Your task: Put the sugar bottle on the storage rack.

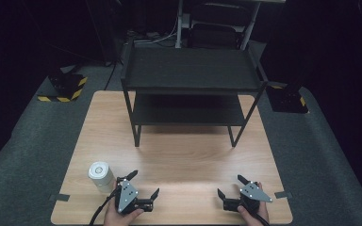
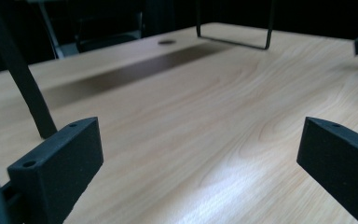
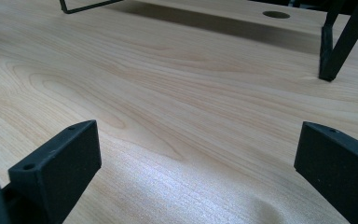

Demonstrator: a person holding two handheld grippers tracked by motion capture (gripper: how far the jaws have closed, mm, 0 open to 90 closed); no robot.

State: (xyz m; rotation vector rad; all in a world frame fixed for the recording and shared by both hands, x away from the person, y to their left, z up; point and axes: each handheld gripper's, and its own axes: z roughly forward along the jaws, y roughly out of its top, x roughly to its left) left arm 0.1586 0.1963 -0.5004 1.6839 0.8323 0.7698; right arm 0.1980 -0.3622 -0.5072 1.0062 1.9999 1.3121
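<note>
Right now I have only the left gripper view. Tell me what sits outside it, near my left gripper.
Observer: A white can stands upright just left of the left gripper, outside its open jaws.
Operator: Report the right gripper.
Observer: The right gripper is open with nothing in it, low over the table near its near right corner.
Operator: Describe the rack whose legs I see.
Observer: The rack is black with two shelves and stands on the far half of the table.
</note>
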